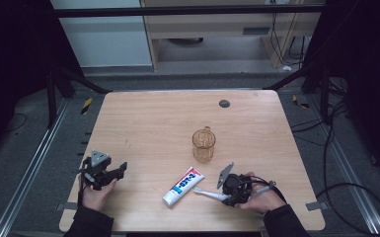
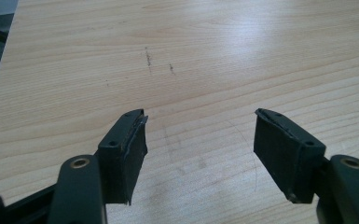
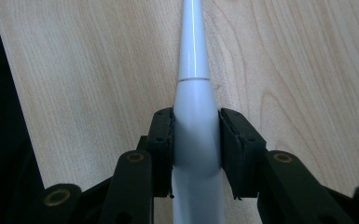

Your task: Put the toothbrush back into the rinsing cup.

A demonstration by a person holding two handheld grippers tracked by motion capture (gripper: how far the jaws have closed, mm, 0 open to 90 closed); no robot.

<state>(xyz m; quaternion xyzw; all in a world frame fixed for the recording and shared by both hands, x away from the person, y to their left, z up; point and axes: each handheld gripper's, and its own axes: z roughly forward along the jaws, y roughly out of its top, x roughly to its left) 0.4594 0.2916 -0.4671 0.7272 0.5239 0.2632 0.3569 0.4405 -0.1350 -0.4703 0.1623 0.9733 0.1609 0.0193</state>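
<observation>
Right tongs clenched on white plastic electric toothbrush, lying flat on wooden bench beside toothpaste tube. Left tongs released, idle. Step: grasp. Next, probably: lift, tip upright into amber glass mug.

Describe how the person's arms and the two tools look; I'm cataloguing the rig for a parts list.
Both sleeves are dark, the left sleeve and the right sleeve. The left tool and right tool are black, each topped by a grey three-cornered plate. Each ends in two flat black pads on arms with brass-coloured pivot rings. A dark cable trails from the left tool.
</observation>
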